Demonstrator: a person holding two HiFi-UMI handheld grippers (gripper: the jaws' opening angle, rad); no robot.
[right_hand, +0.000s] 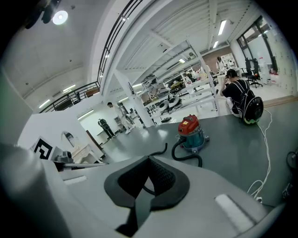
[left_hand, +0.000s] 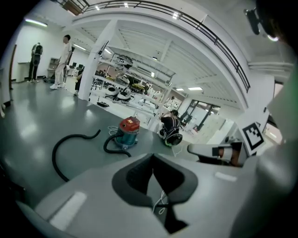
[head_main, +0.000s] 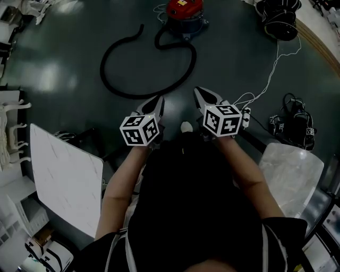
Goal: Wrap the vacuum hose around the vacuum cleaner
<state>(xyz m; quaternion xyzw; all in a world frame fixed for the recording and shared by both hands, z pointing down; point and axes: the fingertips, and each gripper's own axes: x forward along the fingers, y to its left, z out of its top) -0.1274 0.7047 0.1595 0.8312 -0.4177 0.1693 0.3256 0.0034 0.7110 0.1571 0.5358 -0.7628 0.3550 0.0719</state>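
While the left tool (head_main: 159, 100) and right tool (head_main: 197, 91) are held side by side, jaws closed on nothing, the vacuum cleaner (head_main: 185, 13) stands well ahead on the floor (head_main: 64, 48); the vacuum hose (head_main: 193, 58) lies unwrapped in a wide loop beside it.

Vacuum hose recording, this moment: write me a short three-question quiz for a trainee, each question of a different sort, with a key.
1. True or false: the vacuum hose is already wound around the vacuum cleaner.
2. Multiple choice: the jaws of the left gripper and the right gripper are A) shut and empty on both, B) open on both, C) shut on the hose on both.
3. Fill in: the top of the vacuum cleaner is ___ in colour.
Key: 1 false, the hose lies in a loose loop on the floor; 2 A; 3 red.
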